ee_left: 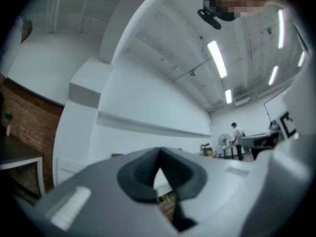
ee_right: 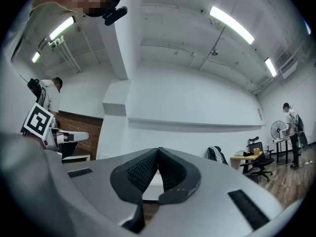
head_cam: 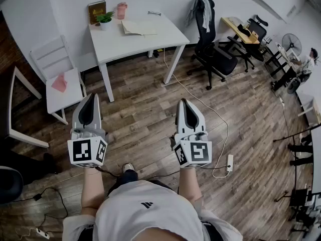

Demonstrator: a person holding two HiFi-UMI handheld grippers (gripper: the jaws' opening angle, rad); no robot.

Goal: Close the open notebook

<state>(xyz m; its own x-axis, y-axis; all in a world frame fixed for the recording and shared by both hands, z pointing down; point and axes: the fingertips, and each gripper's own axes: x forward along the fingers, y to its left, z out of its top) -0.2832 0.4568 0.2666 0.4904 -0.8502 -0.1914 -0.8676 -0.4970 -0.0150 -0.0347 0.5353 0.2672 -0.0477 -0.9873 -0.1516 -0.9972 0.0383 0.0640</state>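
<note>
Far away on the table (head_cam: pixel 145 44), the notebook (head_cam: pixel 139 27) looks tiny; left gripper (head_cam: pixel 93 96) and right gripper (head_cam: pixel 184 102) are pressed together, empty.

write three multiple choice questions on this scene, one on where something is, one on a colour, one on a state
1. Where does the open notebook lie?
A) on a shelf
B) on the white table
C) on a sofa

2. What colour is the bottle on the table?
A) pink
B) blue
C) black

3. How do the left gripper's jaws stand?
A) wide apart
B) closed on the notebook
C) together, empty

Answers:
1 B, it lies spread on the tabletop near the potted plant.
2 A, it shows pink in the head view.
3 C, the left gripper view shows them meeting with nothing between.
</note>
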